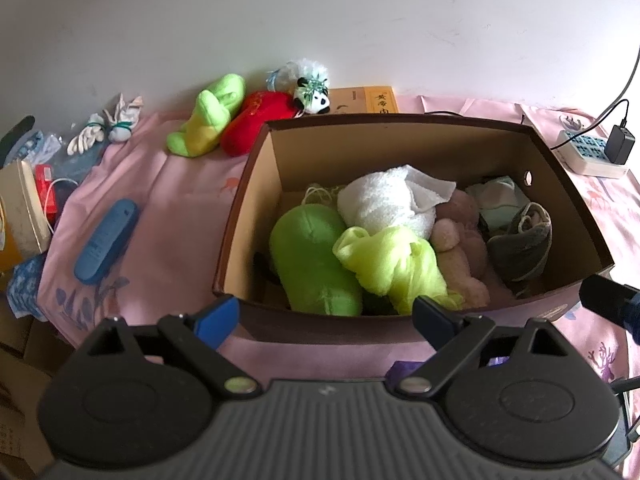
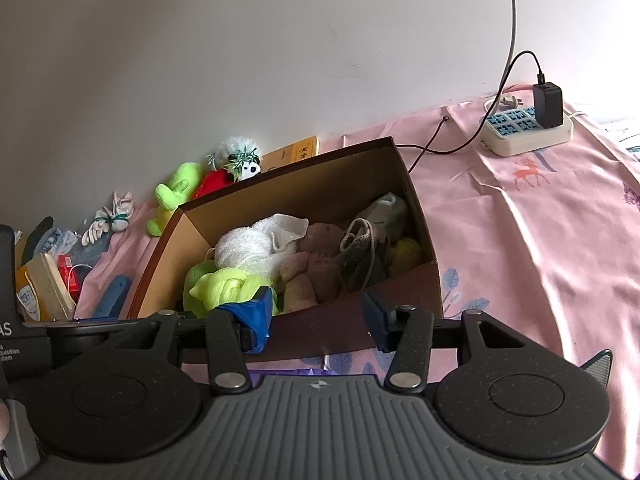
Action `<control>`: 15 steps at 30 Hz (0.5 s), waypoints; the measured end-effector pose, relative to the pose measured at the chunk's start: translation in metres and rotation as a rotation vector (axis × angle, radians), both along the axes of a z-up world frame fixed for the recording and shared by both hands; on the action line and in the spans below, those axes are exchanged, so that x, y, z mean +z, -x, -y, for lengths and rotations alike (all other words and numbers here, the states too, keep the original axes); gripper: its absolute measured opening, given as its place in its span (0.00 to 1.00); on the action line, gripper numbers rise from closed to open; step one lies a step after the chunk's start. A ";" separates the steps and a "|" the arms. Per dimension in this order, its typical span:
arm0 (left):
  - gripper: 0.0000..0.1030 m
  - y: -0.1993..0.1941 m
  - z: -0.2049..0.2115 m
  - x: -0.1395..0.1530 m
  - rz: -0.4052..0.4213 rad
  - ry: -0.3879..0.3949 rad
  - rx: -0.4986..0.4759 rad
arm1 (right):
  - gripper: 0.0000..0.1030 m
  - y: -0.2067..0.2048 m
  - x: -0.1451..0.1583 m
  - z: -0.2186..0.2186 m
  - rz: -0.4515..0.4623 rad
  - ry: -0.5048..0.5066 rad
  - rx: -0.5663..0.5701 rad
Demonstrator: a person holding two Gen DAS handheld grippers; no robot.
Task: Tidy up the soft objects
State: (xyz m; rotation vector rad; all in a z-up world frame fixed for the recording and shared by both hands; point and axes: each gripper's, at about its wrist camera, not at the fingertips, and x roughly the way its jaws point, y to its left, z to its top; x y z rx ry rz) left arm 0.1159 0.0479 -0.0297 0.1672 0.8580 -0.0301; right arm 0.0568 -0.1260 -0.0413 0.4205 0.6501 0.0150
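A brown cardboard box (image 1: pixel 400 122) (image 2: pixel 168 264) stands on the pink cloth. Inside lie a green plush (image 1: pixel 312 260), a lime mesh cloth (image 1: pixel 394 264) (image 2: pixel 224 284), a white towel (image 1: pixel 390 200) (image 2: pixel 256 246), a pink plush (image 1: pixel 460 248) (image 2: pixel 316 268) and a grey knit piece (image 1: pixel 520 246) (image 2: pixel 360 256). Behind the box lie a lime-and-yellow plush (image 1: pixel 208 116) (image 2: pixel 176 192), a red plush (image 1: pixel 260 118) and a small panda toy (image 1: pixel 314 96) (image 2: pixel 246 168). My left gripper (image 1: pixel 326 320) hangs open at the box's near wall, with nothing between its fingers. My right gripper (image 2: pixel 316 326) is open too, empty, at the near right corner.
A blue remote (image 1: pixel 106 236) and tied white gloves (image 1: pixel 106 128) lie left of the box, with cartons and clutter at the left edge (image 1: pixel 24 208). A yellow book (image 1: pixel 366 100) leans behind the box. A power strip with a charger (image 2: pixel 528 128) sits at the right.
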 end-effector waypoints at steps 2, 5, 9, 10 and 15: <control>0.91 0.000 0.000 0.000 0.002 -0.003 0.003 | 0.33 -0.001 0.000 -0.001 -0.003 0.003 0.007; 0.91 -0.001 -0.001 -0.001 0.002 -0.005 0.006 | 0.33 -0.001 0.000 -0.002 -0.003 0.008 0.011; 0.91 -0.002 -0.002 -0.002 -0.001 -0.004 0.009 | 0.33 0.000 0.001 -0.003 -0.003 0.014 0.007; 0.91 -0.002 -0.002 -0.002 0.000 -0.005 0.009 | 0.33 0.000 0.001 -0.003 -0.004 0.015 0.005; 0.91 -0.003 -0.004 -0.002 0.007 -0.010 0.015 | 0.33 0.000 0.001 -0.003 -0.004 0.020 -0.002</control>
